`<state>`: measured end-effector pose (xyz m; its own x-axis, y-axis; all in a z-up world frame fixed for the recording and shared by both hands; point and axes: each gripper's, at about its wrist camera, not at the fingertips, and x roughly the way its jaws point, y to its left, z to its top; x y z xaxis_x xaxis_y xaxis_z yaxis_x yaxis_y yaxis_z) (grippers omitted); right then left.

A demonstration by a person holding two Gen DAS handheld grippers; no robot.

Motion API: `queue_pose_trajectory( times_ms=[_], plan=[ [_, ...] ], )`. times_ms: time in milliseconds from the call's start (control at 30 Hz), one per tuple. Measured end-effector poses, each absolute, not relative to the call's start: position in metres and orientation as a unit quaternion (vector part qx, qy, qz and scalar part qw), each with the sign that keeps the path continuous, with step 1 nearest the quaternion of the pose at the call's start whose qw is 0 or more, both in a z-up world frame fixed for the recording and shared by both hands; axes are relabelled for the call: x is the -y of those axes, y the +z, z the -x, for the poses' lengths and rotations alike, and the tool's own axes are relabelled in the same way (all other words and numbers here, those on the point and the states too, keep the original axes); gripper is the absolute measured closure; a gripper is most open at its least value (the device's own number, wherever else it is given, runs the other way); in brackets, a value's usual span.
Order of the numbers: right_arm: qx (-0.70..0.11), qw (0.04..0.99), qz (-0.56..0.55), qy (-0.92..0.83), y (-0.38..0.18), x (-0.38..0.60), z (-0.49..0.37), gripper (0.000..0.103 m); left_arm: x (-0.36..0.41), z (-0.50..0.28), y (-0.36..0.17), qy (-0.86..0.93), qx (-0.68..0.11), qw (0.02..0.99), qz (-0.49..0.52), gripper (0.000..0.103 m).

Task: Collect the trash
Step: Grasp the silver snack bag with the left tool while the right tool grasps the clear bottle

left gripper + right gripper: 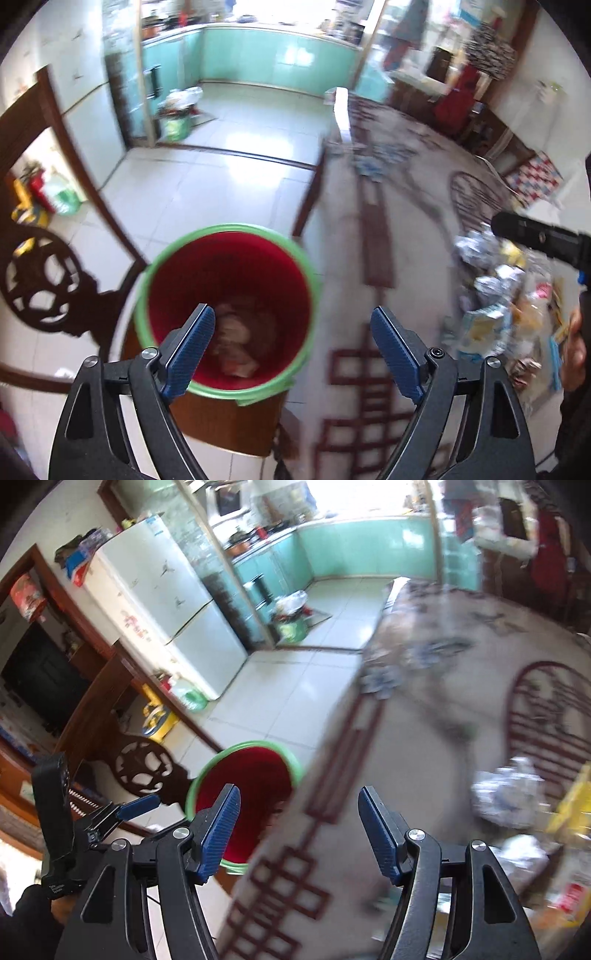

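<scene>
From the left wrist I see my left gripper (291,332) spread wide with nothing between its fingers, above the red bin (227,306), while the trash pile (495,295) lies on the surface (406,229) right of the bin. From the right wrist, my right gripper (299,823) also gapes empty over the surface edge beside the bin.

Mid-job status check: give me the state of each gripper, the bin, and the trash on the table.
left gripper: open, empty, poised above the bin
right gripper: open, empty, at the table's edge
bin: upright, no lid, some trash at the bottom
trash pile: loose on the table, not yet collected
</scene>
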<state>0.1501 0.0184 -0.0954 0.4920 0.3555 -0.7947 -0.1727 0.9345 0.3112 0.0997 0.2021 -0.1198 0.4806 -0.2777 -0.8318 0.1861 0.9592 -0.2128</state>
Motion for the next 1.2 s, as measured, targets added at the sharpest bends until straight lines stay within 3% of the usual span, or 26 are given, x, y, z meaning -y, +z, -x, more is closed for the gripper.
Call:
queue_pose_trajectory(
  times_ms=[200, 400, 633, 800, 833, 900, 933, 967, 1200],
  plan=[
    [-0.449, 0.888, -0.096, 0.032, -0.061, 0.095, -0.109, 0.033, -0.114, -0.087, -0.127, -0.238, -0.509, 0.825, 0.056, 0.013],
    [-0.460, 0.878, -0.134, 0.003, -0.066, 0.183, -0.078, 0.033, -0.031, -0.082, -0.143, -0.303, -0.524, 0.794, 0.047, 0.013],
    [-0.483, 0.864, -0.139, 0.010, -0.088, 0.230, -0.058, 0.033, 0.026, -0.057, -0.142, -0.367, -0.470, 0.793, -0.124, 0.010],
    [-0.505, 0.849, -0.152, 0.029, -0.111, 0.239, -0.065, 0.033, 0.049, -0.060, -0.165, -0.363, -0.483, 0.773, -0.194, 0.011],
    [-0.511, 0.844, -0.157, 0.037, -0.116, 0.239, -0.067, 0.032, 0.051, -0.061, -0.169, -0.361, -0.489, 0.769, -0.195, 0.016],
    [-0.521, 0.834, -0.173, 0.053, -0.125, 0.237, -0.071, 0.032, 0.052, -0.063, -0.176, -0.350, -0.503, 0.766, -0.193, 0.068],
    [-0.526, 0.828, -0.183, 0.061, -0.130, 0.236, -0.073, 0.032, 0.051, -0.065, -0.177, -0.337, -0.504, 0.771, -0.193, 0.074],
    [-0.531, 0.822, -0.193, 0.067, -0.136, 0.235, -0.075, 0.032, 0.048, -0.067, -0.175, -0.332, -0.508, 0.774, -0.182, 0.094],
    [-0.551, 0.798, -0.230, 0.080, -0.161, 0.227, -0.082, 0.033, 0.019, -0.057, -0.132, -0.306, -0.492, 0.807, -0.109, 0.095]
  ],
)
